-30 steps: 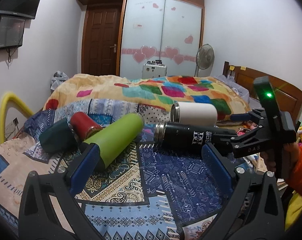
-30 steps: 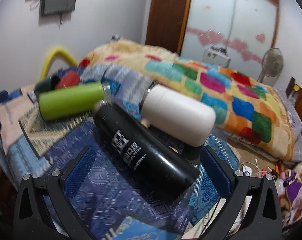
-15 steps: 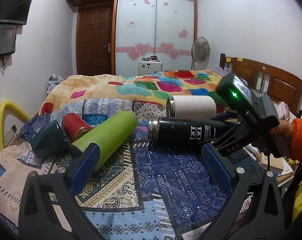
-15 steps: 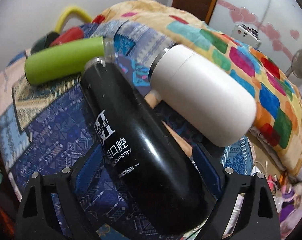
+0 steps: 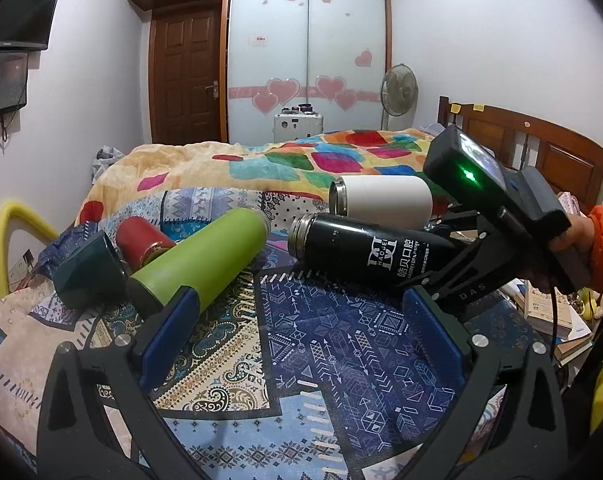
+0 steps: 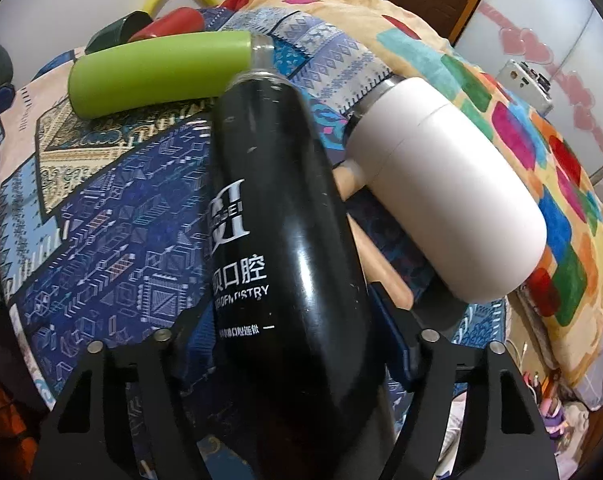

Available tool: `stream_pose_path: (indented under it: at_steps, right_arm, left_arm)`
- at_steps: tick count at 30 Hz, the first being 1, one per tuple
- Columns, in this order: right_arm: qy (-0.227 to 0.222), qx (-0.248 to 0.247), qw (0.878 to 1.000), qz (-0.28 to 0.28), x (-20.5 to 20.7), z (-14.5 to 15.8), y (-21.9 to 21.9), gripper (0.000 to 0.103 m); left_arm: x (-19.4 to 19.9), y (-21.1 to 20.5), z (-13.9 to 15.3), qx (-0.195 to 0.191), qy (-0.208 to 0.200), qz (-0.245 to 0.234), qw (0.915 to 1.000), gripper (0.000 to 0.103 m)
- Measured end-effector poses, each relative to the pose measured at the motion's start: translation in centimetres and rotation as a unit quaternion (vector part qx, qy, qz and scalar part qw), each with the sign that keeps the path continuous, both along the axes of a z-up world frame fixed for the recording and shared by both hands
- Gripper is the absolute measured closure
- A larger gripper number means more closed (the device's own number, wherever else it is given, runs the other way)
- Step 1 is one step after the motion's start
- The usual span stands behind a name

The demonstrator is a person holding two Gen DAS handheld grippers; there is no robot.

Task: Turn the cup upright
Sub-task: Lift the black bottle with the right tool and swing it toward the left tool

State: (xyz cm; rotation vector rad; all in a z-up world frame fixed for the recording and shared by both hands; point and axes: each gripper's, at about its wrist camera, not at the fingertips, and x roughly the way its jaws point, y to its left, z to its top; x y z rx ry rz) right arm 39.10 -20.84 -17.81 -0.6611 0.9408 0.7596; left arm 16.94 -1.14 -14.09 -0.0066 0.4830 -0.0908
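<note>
Black cup (image 6: 285, 216) hides right hand-held gripper's (image 6: 301, 344) pads.

light: even indoor, soft shadows | glare: streak on black bottle (image 6: 301, 256) | edges: fisheye warp, dark vignette | focus: sharp

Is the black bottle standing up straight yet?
No, the black bottle lies tipped on its side above the patterned blanket, with the right hand-held gripper closed around its bottom end.
</note>
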Motion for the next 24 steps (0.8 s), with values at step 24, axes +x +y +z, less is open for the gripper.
stream_pose_path:
  at_steps: [24]
  right_arm:
    - [-0.068,0.084,0.993,-0.040,-5.6,4.4,0.5,0.041]
  left_arm:
    - [-2.9,2.3,2.5,-0.010,-0.026,0.035,0.9990,0.000]
